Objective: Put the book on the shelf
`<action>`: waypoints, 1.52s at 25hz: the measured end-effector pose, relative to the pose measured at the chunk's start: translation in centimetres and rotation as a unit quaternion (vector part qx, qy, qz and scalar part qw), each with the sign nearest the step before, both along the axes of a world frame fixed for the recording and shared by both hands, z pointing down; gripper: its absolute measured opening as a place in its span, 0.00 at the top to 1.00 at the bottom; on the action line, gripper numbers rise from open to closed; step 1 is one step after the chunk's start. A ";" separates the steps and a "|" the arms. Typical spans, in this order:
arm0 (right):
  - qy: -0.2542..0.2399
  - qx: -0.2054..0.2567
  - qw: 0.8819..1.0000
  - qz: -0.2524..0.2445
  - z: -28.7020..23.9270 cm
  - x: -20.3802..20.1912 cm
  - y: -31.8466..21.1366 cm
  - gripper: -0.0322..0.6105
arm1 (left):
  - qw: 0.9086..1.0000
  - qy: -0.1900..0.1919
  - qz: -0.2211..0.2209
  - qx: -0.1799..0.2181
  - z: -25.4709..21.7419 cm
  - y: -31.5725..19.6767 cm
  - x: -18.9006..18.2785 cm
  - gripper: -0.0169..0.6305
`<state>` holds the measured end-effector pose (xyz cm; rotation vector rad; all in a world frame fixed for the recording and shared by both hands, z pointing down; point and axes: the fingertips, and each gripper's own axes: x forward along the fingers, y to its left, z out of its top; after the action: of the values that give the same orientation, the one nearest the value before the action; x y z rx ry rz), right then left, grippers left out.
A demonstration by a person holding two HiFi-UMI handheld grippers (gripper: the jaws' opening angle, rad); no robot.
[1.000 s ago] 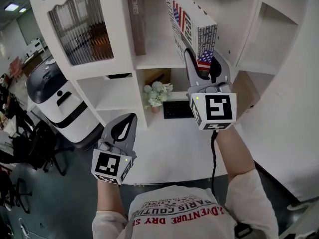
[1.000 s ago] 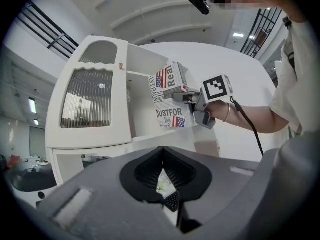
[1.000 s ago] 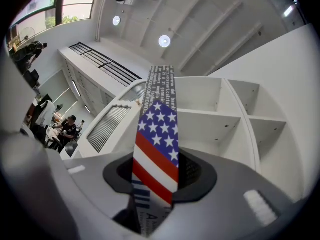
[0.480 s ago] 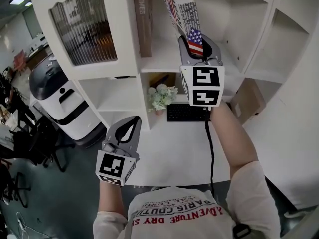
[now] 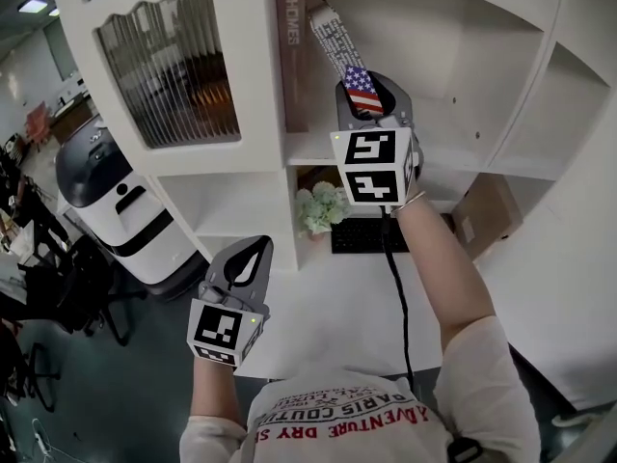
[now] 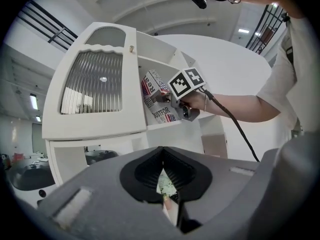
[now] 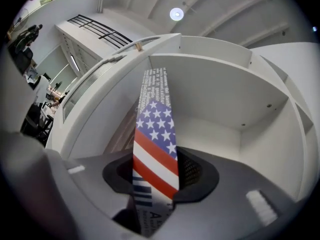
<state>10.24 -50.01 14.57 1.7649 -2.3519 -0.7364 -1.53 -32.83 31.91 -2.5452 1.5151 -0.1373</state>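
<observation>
My right gripper (image 5: pixel 371 99) is shut on the book (image 5: pixel 339 51), a slim volume with a stars-and-stripes spine and printed text. The book (image 7: pixel 154 149) stands nearly upright between the jaws, its top leaning left, inside the white shelf's open compartment (image 7: pixel 215 129). A brown book (image 5: pixel 292 46) stands upright against the compartment's left wall, just left of the held one. In the left gripper view the held book (image 6: pixel 156 101) shows at the shelf beside the right gripper (image 6: pixel 180 101). My left gripper (image 5: pixel 246 258) hangs low at the left, shut, with nothing in it.
The white shelf unit (image 5: pixel 251 114) has a ribbed glass door (image 5: pixel 174 66) at the left. Below the shelf sit a small potted plant (image 5: pixel 323 210), a black keyboard (image 5: pixel 362 234) and a brown box (image 5: pixel 487 215) on a white desk (image 5: pixel 333 307). A white machine (image 5: pixel 116 201) stands at the left.
My right gripper has carried the book up and leftward into the compartment and turned it from cover-on to spine-on, closer to the brown book. The left gripper stayed low.
</observation>
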 end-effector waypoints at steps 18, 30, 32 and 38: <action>-0.010 -0.057 0.998 -0.021 -0.4 -2.7 -7.2 0.68 | 0.999 0.003 0.010 -0.037 2.5 -4.9 -2.7 0.96; -0.055 -0.105 0.992 -0.049 0.7 -2.0 -8.4 0.50 | 0.999 0.007 0.015 -0.044 3.3 -5.8 -2.7 0.96; -0.059 -0.086 0.993 -0.047 0.2 -1.6 -7.4 0.50 | 0.999 0.008 0.013 -0.043 3.2 -5.4 -2.8 0.96; -0.036 -0.010 0.999 -0.025 0.6 0.0 -1.7 0.50 | 0.999 0.023 0.005 -0.049 3.3 -4.1 -2.9 0.96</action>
<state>10.20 -51.67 15.21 1.7597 -2.4495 -0.6642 -4.47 -36.93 35.24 -2.6495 1.5477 -0.1547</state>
